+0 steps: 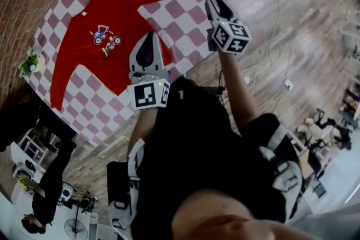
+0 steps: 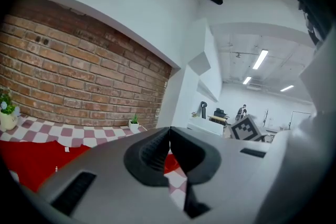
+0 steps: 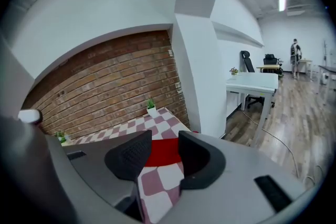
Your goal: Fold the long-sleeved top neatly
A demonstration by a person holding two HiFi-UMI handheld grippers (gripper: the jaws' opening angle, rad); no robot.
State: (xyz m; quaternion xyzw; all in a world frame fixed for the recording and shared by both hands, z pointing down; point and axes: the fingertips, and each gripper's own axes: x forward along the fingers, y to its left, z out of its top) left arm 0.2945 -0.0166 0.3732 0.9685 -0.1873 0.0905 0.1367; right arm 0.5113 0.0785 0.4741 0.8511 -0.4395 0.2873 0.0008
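The red long-sleeved fabric top (image 1: pixel 84 64) is laid flat on the pink-and-white checked tablecloth (image 1: pixel 185 19), nothing folded yet; left gripper (image 2: pixel 169 132) is clenched empty; right gripper (image 3: pixel 160 139) is held open, empty; guessing a sleeve gets grabbed next, so the left jaws need to be opened.

I see a pink-and-white checkered cloth (image 1: pixel 185 14) lying along a brick wall (image 2: pixel 79 71). A small potted plant (image 1: pixel 31 63) stands on it, next to the wall. A white cable (image 1: pixel 256 72) lies on the wooden floor (image 1: pixel 304 19). Further back stands a white desk (image 3: pixel 257 81).
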